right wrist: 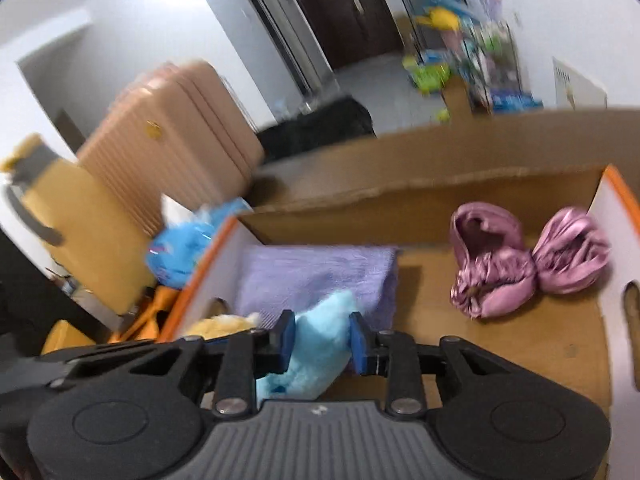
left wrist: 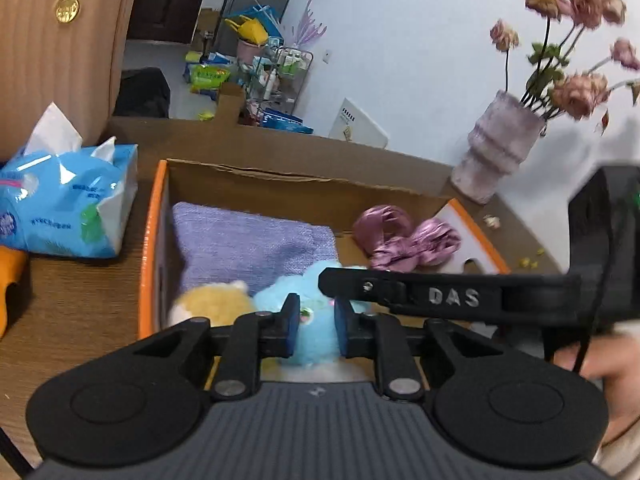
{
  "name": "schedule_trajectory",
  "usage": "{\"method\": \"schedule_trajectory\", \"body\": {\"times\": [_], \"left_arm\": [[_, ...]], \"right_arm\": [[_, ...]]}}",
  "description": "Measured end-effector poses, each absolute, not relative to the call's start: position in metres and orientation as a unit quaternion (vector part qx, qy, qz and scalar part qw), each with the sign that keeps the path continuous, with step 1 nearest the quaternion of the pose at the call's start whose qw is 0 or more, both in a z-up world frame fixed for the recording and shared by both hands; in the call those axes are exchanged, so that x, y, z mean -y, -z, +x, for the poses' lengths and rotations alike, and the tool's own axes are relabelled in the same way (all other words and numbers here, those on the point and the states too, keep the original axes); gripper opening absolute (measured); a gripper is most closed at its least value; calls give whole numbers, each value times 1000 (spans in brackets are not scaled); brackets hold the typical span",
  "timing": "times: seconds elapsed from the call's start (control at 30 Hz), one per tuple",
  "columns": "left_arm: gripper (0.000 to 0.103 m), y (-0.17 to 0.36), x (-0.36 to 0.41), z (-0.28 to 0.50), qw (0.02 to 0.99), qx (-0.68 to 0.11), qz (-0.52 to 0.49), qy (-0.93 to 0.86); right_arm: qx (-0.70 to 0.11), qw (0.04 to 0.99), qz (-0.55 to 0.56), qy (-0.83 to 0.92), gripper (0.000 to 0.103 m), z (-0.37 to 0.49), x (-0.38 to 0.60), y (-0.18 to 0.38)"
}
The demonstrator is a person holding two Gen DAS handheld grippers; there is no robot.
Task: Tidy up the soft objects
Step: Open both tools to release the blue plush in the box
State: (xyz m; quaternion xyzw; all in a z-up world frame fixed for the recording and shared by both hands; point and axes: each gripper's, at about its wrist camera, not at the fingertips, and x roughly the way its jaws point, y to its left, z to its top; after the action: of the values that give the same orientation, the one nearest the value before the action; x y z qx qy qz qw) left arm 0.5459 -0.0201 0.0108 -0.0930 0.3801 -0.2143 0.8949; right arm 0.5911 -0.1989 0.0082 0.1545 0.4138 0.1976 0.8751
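Note:
A light blue plush toy [left wrist: 316, 344] hangs over the front of an open cardboard box with an orange rim [left wrist: 150, 240]. My left gripper [left wrist: 317, 320] is shut on it, its blue pads pressing both sides. My right gripper [right wrist: 322, 340] is shut on another part of the same blue plush toy [right wrist: 316, 360]; in the left wrist view one of its black fingers [left wrist: 440, 296] crosses from the right. In the box lie a folded purple towel [left wrist: 252, 244], a yellow plush toy [left wrist: 212, 302] at the front left, and crumpled pink satin cloth [right wrist: 520, 264] at the right.
A blue tissue pack [left wrist: 68, 208] lies left of the box on the brown table. Behind it stands a pink suitcase [left wrist: 60, 52]. At the back right corner is a vase of pink flowers [left wrist: 496, 148]. A person's hand [left wrist: 600, 364] shows at the right.

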Motion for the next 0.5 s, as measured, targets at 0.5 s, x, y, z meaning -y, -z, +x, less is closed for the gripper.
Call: {"method": "schedule_trajectory", "body": {"times": [0.5], "left_arm": [[46, -68, -8, 492, 927, -329, -63, 171]], "right_arm": [[-409, 889, 121, -165, 44, 549, 214, -45]]}}
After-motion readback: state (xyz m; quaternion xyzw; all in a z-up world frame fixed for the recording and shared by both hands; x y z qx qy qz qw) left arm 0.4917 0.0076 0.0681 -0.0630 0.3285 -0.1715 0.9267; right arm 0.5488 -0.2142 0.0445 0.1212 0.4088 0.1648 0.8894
